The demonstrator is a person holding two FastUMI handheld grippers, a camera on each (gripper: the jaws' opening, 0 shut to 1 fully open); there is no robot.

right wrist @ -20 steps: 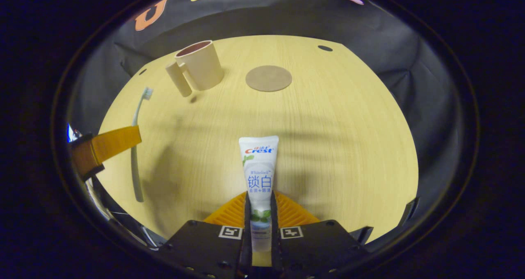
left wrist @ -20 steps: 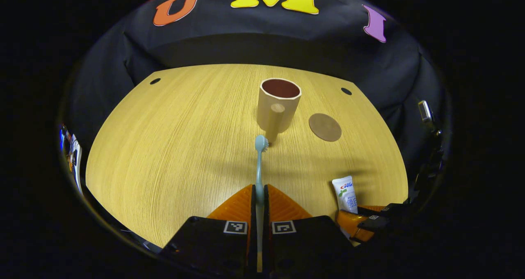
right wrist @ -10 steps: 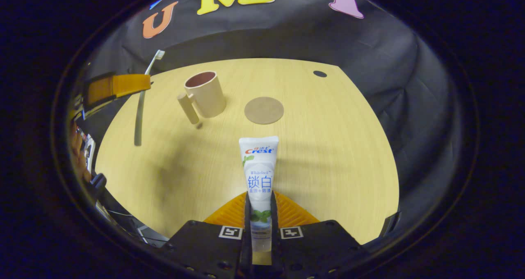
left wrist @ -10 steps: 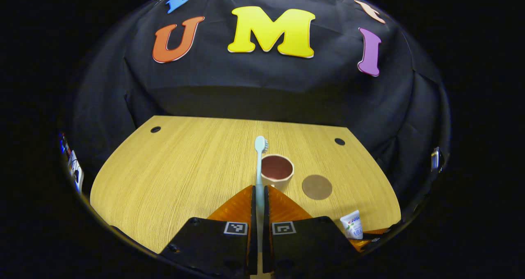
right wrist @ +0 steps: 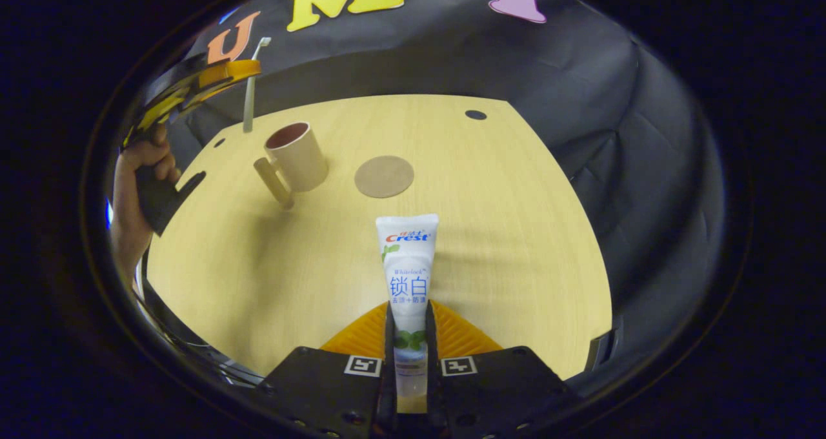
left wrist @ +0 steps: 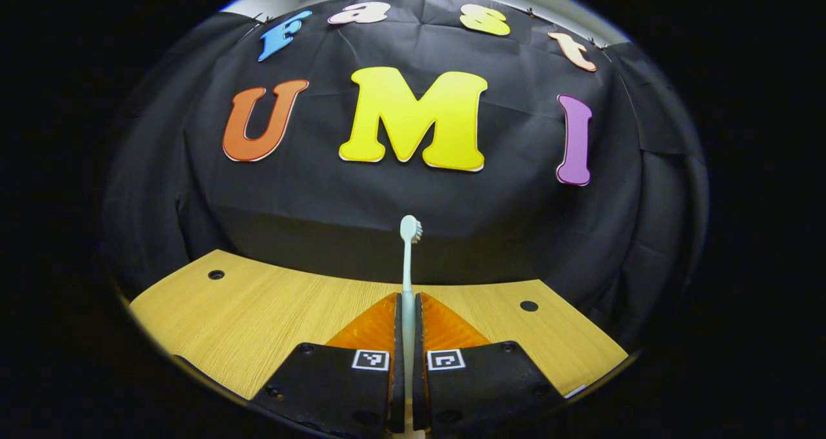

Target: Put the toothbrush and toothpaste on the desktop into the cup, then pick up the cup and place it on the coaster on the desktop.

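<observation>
Holding the toothbrush [right wrist: 249, 100] upright, handle down, our left tongs [left wrist: 407, 326] hang just beside the cup [right wrist: 297, 157] toward the bench's [right wrist: 490, 232] far-left corner; our right tongs [right wrist: 410, 336] clench the toothpaste [right wrist: 408, 277] near the front edge, farther off.

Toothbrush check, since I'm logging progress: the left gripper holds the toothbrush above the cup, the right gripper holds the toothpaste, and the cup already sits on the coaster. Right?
Not quite. In the right gripper view the cup stands on the bare desktop, beside the coaster, not on it. The rest holds: the left gripper holds the toothbrush above the cup, and the right gripper holds the toothpaste.
</observation>
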